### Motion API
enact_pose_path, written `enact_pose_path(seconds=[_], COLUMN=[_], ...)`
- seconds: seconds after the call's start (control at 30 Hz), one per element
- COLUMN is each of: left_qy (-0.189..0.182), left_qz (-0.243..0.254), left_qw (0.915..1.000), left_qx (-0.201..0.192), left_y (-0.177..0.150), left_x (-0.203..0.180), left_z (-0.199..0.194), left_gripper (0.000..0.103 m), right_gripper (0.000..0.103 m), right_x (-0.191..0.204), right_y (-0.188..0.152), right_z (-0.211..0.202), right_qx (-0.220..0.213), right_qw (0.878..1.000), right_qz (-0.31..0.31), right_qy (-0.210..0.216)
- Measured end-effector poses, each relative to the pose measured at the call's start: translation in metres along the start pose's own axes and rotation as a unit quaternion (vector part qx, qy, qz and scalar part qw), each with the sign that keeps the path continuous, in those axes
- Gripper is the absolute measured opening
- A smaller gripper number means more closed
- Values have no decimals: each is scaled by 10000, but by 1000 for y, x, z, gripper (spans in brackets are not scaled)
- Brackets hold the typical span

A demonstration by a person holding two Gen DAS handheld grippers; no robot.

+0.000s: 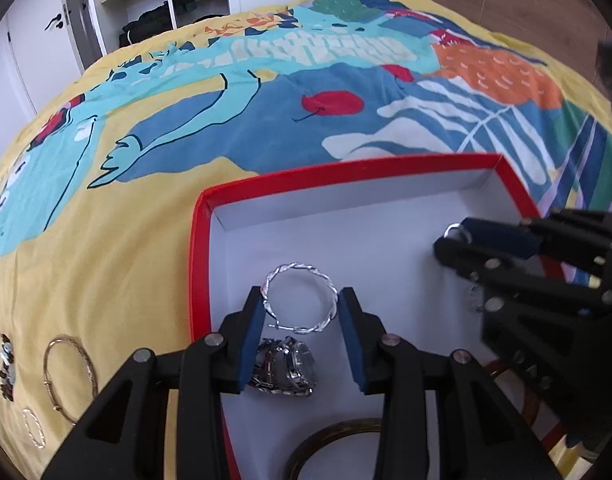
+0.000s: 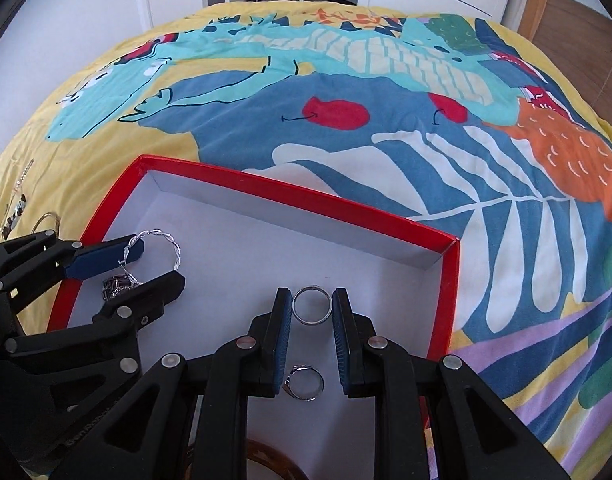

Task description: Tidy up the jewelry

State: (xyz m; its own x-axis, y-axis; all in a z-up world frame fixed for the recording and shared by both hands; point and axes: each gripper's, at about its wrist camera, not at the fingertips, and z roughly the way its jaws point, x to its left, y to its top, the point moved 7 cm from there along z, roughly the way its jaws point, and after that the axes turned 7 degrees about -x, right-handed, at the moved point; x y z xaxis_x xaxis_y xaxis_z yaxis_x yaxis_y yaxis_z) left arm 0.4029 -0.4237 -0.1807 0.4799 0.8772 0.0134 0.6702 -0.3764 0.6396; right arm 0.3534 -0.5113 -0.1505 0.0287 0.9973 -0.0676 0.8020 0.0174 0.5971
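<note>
A red box with a white inside lies on the bed. My left gripper is over its left part, its blue pads touching both sides of a twisted silver bracelet. A silver watch lies under it. My right gripper is over the box's right part, its pads around a plain silver ring. A second silver ring lies on the box floor between the fingers.
A brown bangle lies at the box's near edge. Gold bangles, a thin chain loop and a beaded piece lie on the yellow bedspread to the left of the box. A wardrobe stands beyond the bed.
</note>
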Motion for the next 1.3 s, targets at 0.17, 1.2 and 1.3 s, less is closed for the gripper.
enact_pose_path(seconds=[0.17, 1.2, 1.3], left_qy=[-58, 695, 879], left_qz=[-9, -1291, -1446], left_qw=[9999, 9869, 9836], left_qx=[97, -675, -626], left_y=[0, -115, -143], left_x=[1, 216, 241], left_z=[-2, -288, -297], left_gripper=[36, 42, 42], right_gripper=[26, 41, 41], right_x=[-7, 131, 154], right_y=[-3, -15, -21], right_z=[-8, -261, -259], right_qx=[95, -1587, -1572], right_qw=[9998, 9857, 9854], right_qz=[61, 314, 276], right_qy=[-152, 465, 590])
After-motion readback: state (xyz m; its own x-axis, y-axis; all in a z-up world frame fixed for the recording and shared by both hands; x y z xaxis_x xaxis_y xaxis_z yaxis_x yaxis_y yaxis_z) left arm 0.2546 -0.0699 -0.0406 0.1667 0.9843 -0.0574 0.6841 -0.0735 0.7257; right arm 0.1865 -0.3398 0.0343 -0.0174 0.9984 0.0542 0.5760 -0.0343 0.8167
